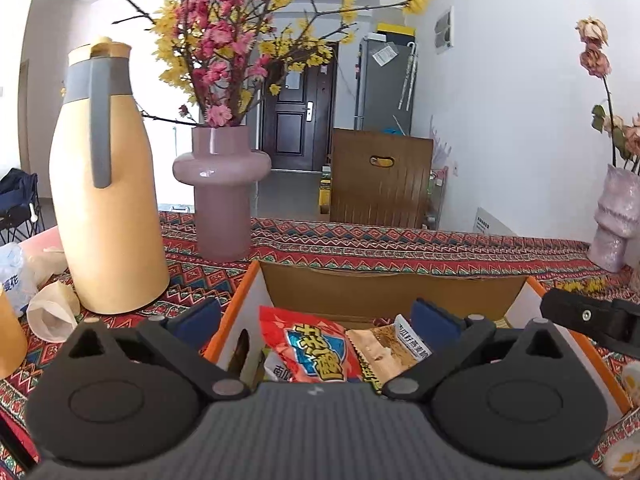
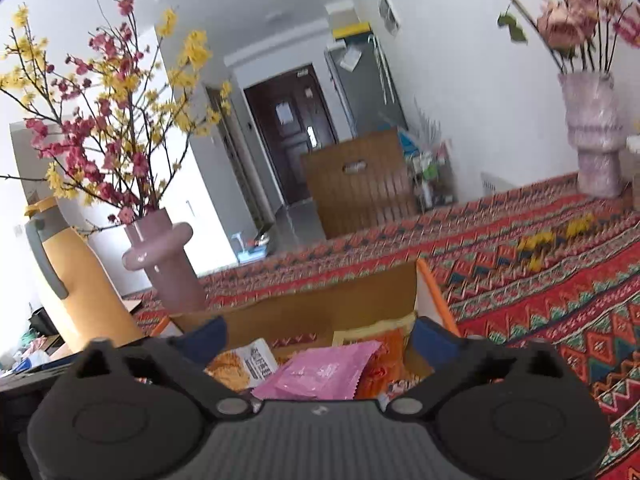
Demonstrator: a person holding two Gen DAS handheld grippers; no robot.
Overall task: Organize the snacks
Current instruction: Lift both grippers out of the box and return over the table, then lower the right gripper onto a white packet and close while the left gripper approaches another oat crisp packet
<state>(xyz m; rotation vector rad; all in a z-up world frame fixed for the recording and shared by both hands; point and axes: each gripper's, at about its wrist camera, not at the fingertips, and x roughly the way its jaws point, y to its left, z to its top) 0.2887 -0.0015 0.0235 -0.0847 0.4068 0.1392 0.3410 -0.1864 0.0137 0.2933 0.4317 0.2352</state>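
An open cardboard box with orange edges (image 1: 392,284) sits on the patterned tablecloth and holds several snack packets. In the left wrist view a red packet (image 1: 312,344) and a brown packet (image 1: 384,346) lie inside it. My left gripper (image 1: 316,316) is open and empty, hovering over the box's near side. In the right wrist view the box (image 2: 320,304) holds a pink packet (image 2: 324,372), an orange packet (image 2: 384,356) and a yellow-brown one (image 2: 236,368). My right gripper (image 2: 320,330) is open and empty above them. It also shows in the left wrist view (image 1: 592,316).
A tall yellow thermos jug (image 1: 104,200) and a pink vase of blossoms (image 1: 222,196) stand left of the box. A pale textured vase (image 2: 596,132) with dried roses stands far right. Paper cups (image 1: 48,312) lie at the left. A wooden chair (image 1: 380,176) is behind the table.
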